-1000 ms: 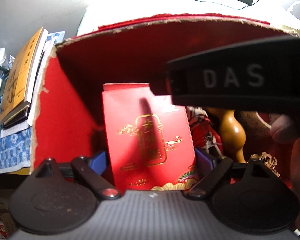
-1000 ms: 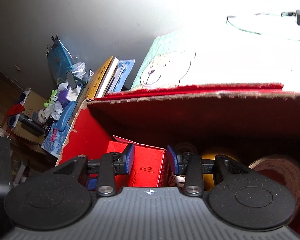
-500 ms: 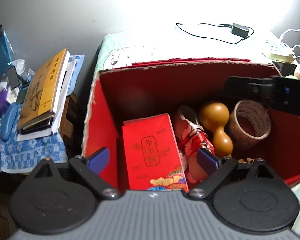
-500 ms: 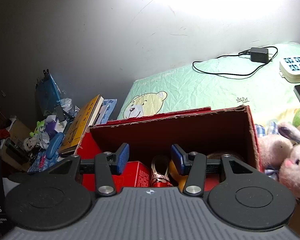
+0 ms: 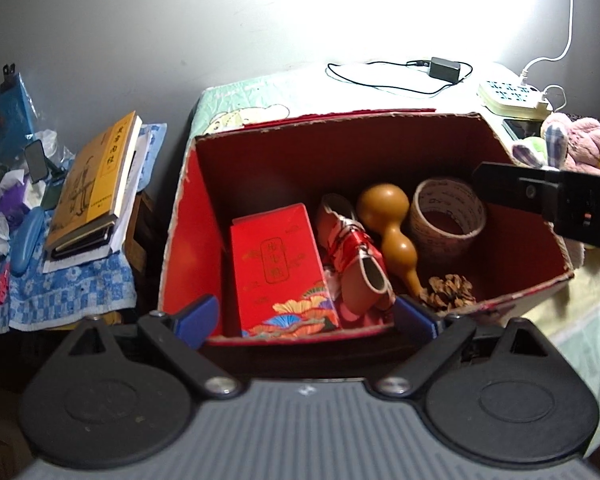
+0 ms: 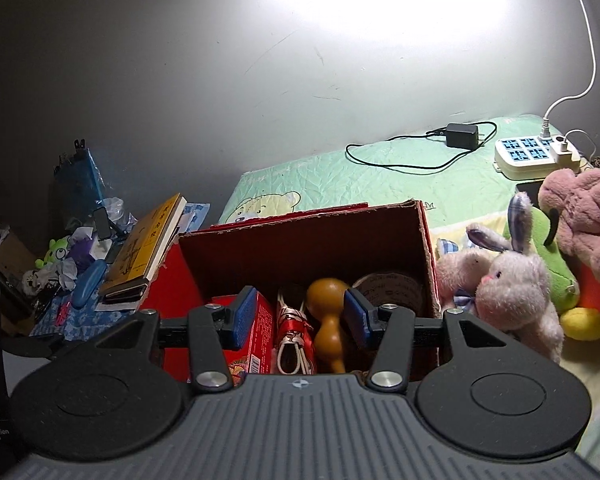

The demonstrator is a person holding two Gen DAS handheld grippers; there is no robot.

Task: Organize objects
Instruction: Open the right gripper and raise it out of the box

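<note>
A red cardboard box (image 5: 188, 216) stands open on the bed; it also shows in the right wrist view (image 6: 300, 236). Inside lie a red packet (image 5: 280, 268), a red wrapped bundle (image 5: 354, 256), a brown gourd (image 5: 392, 232), a roll of tape (image 5: 446, 216) and a pine cone (image 5: 450, 292). My left gripper (image 5: 306, 318) is open and empty above the box's near edge. My right gripper (image 6: 300, 316) is open and empty, above the box, with the gourd (image 6: 328, 312) seen between its fingers.
Plush toys (image 6: 528, 280) lie right of the box. A power strip (image 6: 532, 156) and a black charger (image 6: 462, 136) with cable lie on the green sheet behind. Stacked books (image 5: 96, 184) and clutter sit on a blue cloth to the left.
Both grippers have pulled back and up out of the box. The red packet now lies free inside the box, no longer between my left fingers.
</note>
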